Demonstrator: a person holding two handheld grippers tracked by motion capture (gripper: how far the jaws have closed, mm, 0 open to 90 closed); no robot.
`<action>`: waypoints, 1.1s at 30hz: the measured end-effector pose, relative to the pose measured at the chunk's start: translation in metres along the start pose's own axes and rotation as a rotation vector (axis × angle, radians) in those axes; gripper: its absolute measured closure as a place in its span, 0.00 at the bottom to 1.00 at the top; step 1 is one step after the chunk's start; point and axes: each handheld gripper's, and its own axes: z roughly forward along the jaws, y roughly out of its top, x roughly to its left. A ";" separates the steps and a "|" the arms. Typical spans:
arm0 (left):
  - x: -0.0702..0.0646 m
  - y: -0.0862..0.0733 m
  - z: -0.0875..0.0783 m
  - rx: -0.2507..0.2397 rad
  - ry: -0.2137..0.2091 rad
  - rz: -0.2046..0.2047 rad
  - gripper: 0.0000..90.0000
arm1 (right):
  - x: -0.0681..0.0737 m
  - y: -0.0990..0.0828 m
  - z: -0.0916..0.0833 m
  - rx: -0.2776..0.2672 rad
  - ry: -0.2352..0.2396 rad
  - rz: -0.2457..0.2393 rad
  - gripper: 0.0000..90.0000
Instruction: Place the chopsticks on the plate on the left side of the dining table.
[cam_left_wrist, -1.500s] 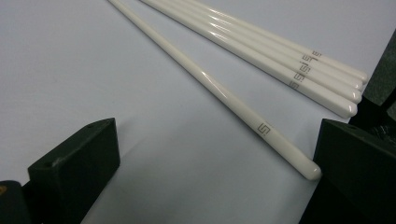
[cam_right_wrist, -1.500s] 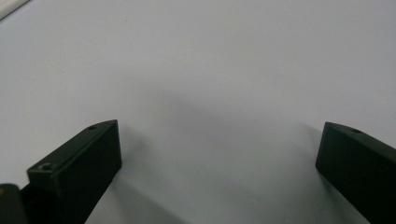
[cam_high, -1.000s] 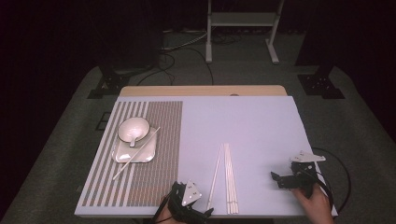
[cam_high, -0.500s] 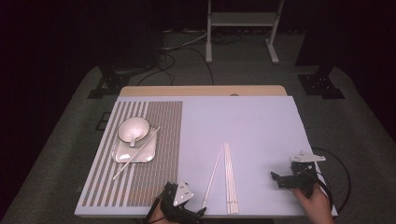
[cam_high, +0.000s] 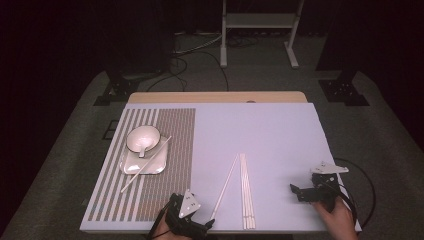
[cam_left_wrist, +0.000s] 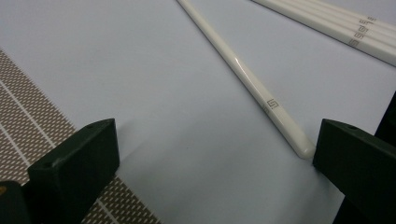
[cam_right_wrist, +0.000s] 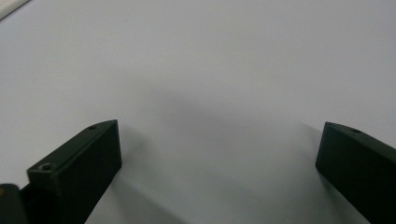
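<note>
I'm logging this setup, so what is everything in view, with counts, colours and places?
table: one, pale lilac top, centre
placemat: one, brown-and-white striped, table's left part
plate: one, white, squarish, on the placemat
bowl: one, white, on the plate's far corner
chopstick on plate: one, white, slanting across the plate
lone chopstick: one, white, angled, near the left gripper
chopstick bundle: several, white, side by side, centre front
metal stand: one, pale, on the floor behind
left gripper: black fingers apart
right gripper: black fingers apart

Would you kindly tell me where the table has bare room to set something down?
Free: the patch between the chopsticks and the right gripper, and the far half beyond them. Crowded: the striped mat around the plate and bowl.
</note>
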 end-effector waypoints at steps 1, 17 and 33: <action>0.000 0.000 0.000 0.001 0.003 0.002 0.00 | 0.000 0.000 0.000 0.000 0.000 0.000 0.00; 0.016 -0.002 -0.007 0.042 0.030 -0.039 0.00 | 0.000 0.000 0.000 0.000 0.000 0.000 0.00; 0.040 -0.009 -0.021 0.044 0.071 -0.089 0.00 | 0.000 0.000 0.000 0.001 0.000 0.000 0.00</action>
